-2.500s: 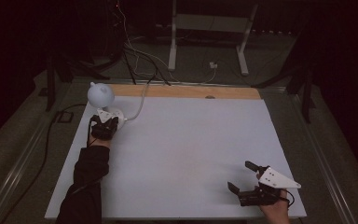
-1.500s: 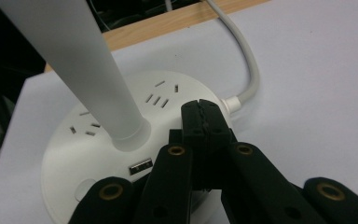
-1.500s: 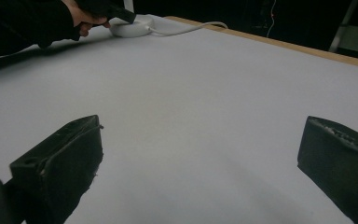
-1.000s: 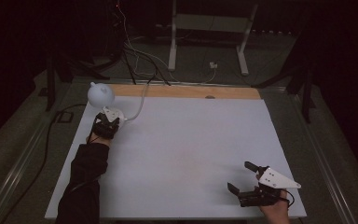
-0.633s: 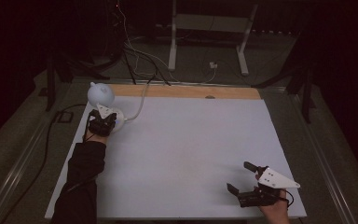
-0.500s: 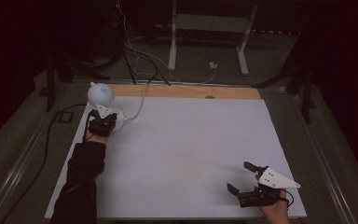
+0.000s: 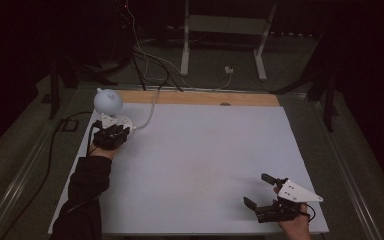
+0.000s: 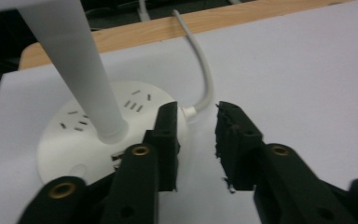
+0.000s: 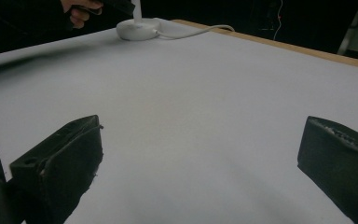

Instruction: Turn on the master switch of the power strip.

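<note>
My lamp (image 7: pixel 108 101) at the upper left is all white: round base with little dark slots, plain stem, pale bluish-white head, white cord (image 8: pixel 204 74). My jaws are matte black with brass-coloured rivets. Table sheet (image 7: pixel 205 160) is pale grey-white, with a tan wood strip (image 7: pixel 200 98) at the far edge.

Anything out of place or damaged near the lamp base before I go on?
Nothing stands out. The lamp base sits flat on the table, its stem upright and its cable curving off unkinked. The left claw is open beside the base; the right claw is open, far off.
</note>
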